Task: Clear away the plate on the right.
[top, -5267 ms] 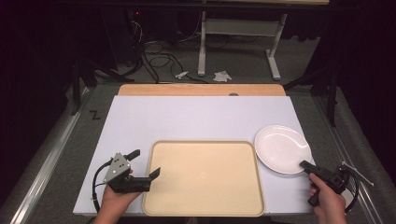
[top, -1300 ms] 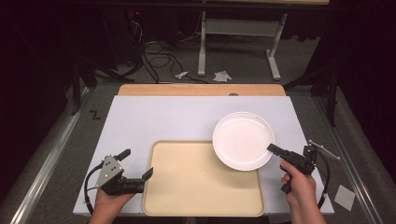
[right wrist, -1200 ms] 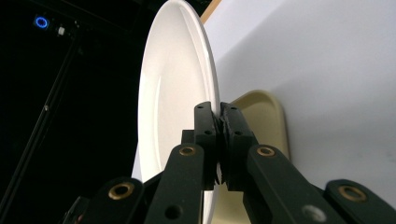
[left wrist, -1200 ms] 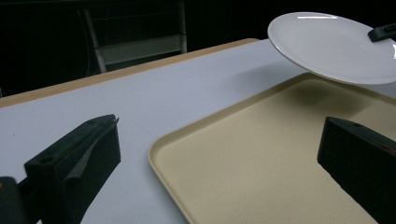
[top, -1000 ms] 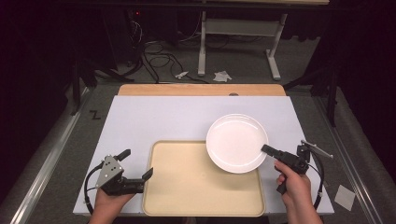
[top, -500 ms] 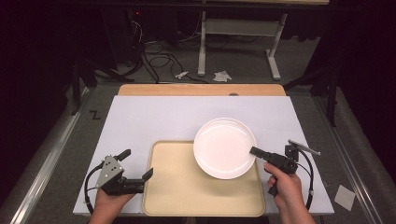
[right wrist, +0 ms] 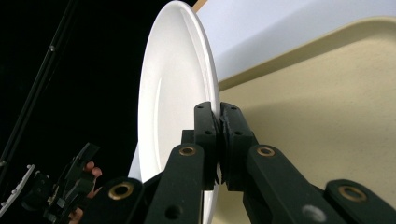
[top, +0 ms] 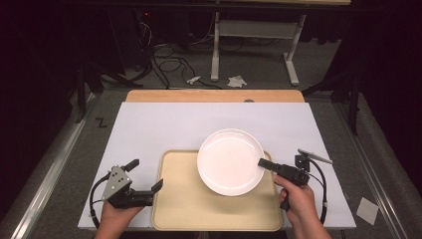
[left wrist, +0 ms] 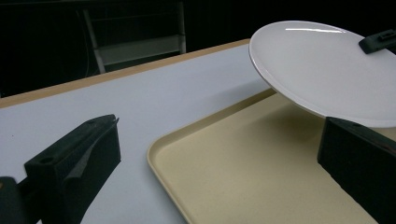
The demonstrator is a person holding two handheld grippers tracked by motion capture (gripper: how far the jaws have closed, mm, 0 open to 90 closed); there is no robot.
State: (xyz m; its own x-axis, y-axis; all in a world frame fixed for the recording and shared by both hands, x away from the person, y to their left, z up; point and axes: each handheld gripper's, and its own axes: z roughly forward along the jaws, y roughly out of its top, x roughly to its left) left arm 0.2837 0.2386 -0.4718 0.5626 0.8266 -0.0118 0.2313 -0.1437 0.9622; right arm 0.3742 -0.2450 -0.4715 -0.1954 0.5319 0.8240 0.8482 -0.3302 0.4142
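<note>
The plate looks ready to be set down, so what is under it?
Under the plate lies the bare beige tray, apart from it. The covered tray corner cannot be seen from above.

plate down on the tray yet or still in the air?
In the air. The plate hangs above the tray with a shadowed gap beneath; the right gripper clamps its rim.
</note>
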